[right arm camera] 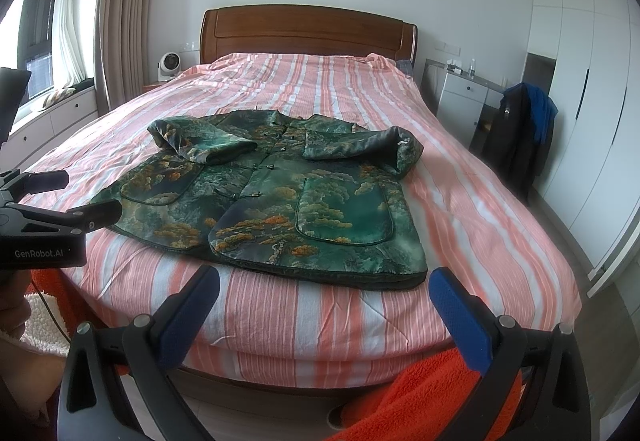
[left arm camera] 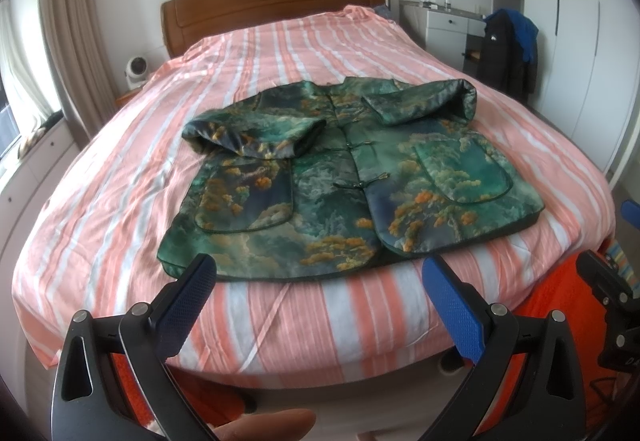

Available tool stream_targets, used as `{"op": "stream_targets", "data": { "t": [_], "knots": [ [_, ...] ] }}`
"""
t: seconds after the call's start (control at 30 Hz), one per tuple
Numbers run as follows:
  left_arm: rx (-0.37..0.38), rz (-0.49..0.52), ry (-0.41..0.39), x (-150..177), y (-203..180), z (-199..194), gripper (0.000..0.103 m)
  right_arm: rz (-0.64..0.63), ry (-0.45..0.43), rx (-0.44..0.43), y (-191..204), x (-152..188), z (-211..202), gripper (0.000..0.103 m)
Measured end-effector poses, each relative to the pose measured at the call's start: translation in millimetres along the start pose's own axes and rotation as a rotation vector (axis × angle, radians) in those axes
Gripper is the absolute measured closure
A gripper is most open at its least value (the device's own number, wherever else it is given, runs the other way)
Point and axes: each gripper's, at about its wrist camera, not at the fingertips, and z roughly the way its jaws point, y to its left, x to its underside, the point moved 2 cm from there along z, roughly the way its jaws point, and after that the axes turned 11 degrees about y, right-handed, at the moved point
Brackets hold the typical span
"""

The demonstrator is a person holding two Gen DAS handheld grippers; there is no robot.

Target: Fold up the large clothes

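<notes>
A green padded jacket (left arm camera: 340, 177) with orange tree print lies front up on the striped bed (left arm camera: 280, 53), both sleeves folded in across the chest. It also shows in the right wrist view (right arm camera: 280, 201). My left gripper (left arm camera: 320, 269) is open and empty, just short of the jacket's hem at the foot of the bed. My right gripper (right arm camera: 324, 281) is open and empty, below the jacket's right hem corner. The left gripper also shows at the left edge of the right wrist view (right arm camera: 80, 197).
A pink and white striped cover (right arm camera: 460, 201) spreads over the bed, with a wooden headboard (right arm camera: 308, 33) behind. A dark coat hangs on a chair (right arm camera: 524, 133) to the right by white wardrobes (right arm camera: 592, 101). A small fan (right arm camera: 168, 67) stands at the left. An orange rug (right arm camera: 420, 401) lies below.
</notes>
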Motion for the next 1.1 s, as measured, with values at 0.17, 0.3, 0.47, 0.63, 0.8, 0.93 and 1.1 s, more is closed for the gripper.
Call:
{"op": "stream_targets", "data": {
  "t": [0.17,0.3,0.47,0.63,0.8,0.93,1.1],
  "knots": [
    [0.001,0.0,0.001,0.3,0.4,0.5,0.0,-0.002,0.0,0.0,0.6,-0.6,-0.3,0.0],
    [0.0,0.0,0.001,0.3,0.0,0.4,0.0,-0.002,0.0,0.0,0.9,-0.4,-0.4,0.0],
    [0.001,0.0,0.002,0.0,0.0,0.0,0.0,-0.011,0.001,-0.002,3.9,-2.2,0.3,0.0],
    [0.001,0.0,0.001,-0.1,-0.3,-0.1,0.0,-0.016,-0.005,-0.003,5.6,-2.6,0.8,0.0],
    [0.0,-0.001,0.003,0.1,0.2,0.1,0.0,-0.014,-0.015,0.002,4.4,-1.8,0.7,0.0],
    [-0.009,-0.005,0.005,-1.0,2.4,1.0,0.0,-0.014,-0.01,0.001,4.1,-1.7,1.7,0.0],
    [-0.01,-0.007,0.006,0.3,5.1,3.9,0.0,-0.014,-0.01,0.001,4.0,-1.5,1.8,0.0]
  ]
}}
